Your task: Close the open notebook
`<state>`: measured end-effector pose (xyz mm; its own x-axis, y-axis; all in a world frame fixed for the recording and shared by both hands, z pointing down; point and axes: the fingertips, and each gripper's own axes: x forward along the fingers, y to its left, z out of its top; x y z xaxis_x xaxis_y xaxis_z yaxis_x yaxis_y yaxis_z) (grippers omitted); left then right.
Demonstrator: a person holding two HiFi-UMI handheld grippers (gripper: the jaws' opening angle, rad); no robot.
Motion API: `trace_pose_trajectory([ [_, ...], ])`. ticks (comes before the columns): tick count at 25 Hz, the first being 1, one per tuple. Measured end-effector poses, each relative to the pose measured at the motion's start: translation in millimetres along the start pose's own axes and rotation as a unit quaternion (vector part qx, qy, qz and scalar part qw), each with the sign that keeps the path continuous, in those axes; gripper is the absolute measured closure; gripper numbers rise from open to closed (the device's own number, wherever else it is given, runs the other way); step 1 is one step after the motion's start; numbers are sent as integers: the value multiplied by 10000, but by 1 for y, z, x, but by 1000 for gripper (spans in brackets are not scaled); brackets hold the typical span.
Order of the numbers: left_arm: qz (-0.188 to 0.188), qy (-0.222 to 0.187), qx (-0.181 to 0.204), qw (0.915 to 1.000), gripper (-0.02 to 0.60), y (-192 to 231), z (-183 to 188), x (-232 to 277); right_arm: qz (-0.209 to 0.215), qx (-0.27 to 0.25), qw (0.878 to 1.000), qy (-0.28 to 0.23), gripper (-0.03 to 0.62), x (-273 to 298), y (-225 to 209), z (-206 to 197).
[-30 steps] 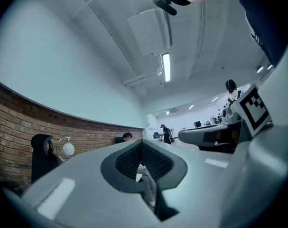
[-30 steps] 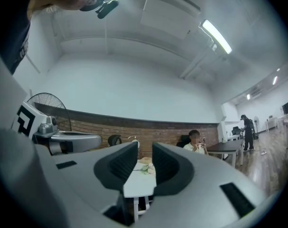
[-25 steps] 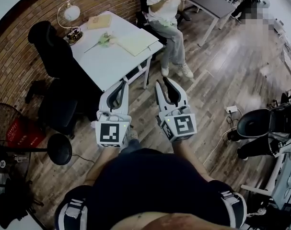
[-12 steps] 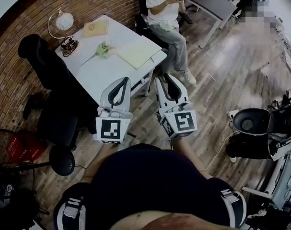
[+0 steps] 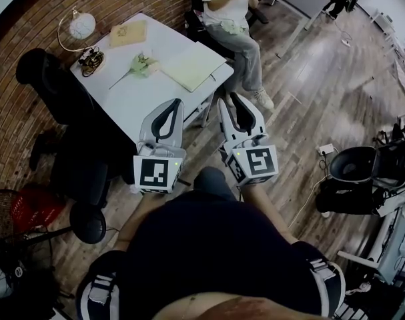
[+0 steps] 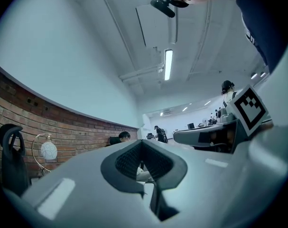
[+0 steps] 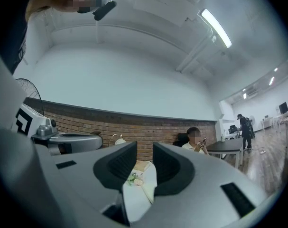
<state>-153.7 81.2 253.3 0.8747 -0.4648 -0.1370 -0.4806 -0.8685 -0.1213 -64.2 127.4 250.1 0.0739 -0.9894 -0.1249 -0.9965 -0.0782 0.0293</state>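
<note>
The open notebook (image 5: 192, 65) lies flat on the white tabletop (image 5: 132, 99), pale pages up, at the corner nearest a seated person (image 5: 229, 12). Well short of it, both grippers are held side by side above the wooden floor (image 5: 309, 92), touching nothing. The left gripper (image 5: 175, 105) has its jaws pressed together at the tips with nothing caught in them; the right gripper (image 5: 229, 100) has its jaws spread with a clear gap; they have just been opening, and nothing stands between them.

Also on the tabletop: a sprig of flowers (image 5: 143, 64) just beside the notebook; a closed tan book (image 5: 129, 32) farther back; a globe lamp (image 5: 81, 25) at the far corner, with a small dark cluster (image 5: 90, 60) at its foot.

The one container is a red crate (image 5: 30, 202) on the floor near a black office chair (image 5: 49, 79); its contents are too dark to tell.

Only the head view shows the floor, the crate and the whole tabletop. The right gripper view frames the flowers and a strip of tabletop in its gap, and catches a fan (image 7: 27, 87) at its left edge. The left gripper view shows just a sliver of the seated person past its meeting tips; only the gripper views show the ceiling strip light (image 6: 168, 64).
</note>
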Motion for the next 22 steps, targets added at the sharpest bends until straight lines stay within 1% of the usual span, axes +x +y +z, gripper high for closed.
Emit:
trace_pose_trajectory([
  [4,-7,72,-60,10000,575,5,-6,3,-32,45,10000,31,525,7,-4,-1],
  [7,-9,13,-90,10000,575,8,-4,7,-10,43,10000,21,525,12,-6,-1],
  [9,-8,56,-140,9999,575,9,-8,11,24,39,10000,15,525,17,-8,-2],
  [10,-10,30,-151,9999,575,11,-9,14,49,35,10000,9,525,21,-9,-3],
  [12,0,-147,-98,9998,575,15,-8,20,129,4,9999,-12,525,30,-11,-4],
  [15,105,-187,-53,9998,575,23,-17,34,296,-67,9995,-58,525,48,-20,-4],
  [19,302,-264,-45,9992,575,36,-23,68,526,-76,9985,-92,525,83,-44,-11],
  [22,539,-136,-172,9983,575,48,-27,101,748,-28,9972,-76,525,117,-67,-16],
])
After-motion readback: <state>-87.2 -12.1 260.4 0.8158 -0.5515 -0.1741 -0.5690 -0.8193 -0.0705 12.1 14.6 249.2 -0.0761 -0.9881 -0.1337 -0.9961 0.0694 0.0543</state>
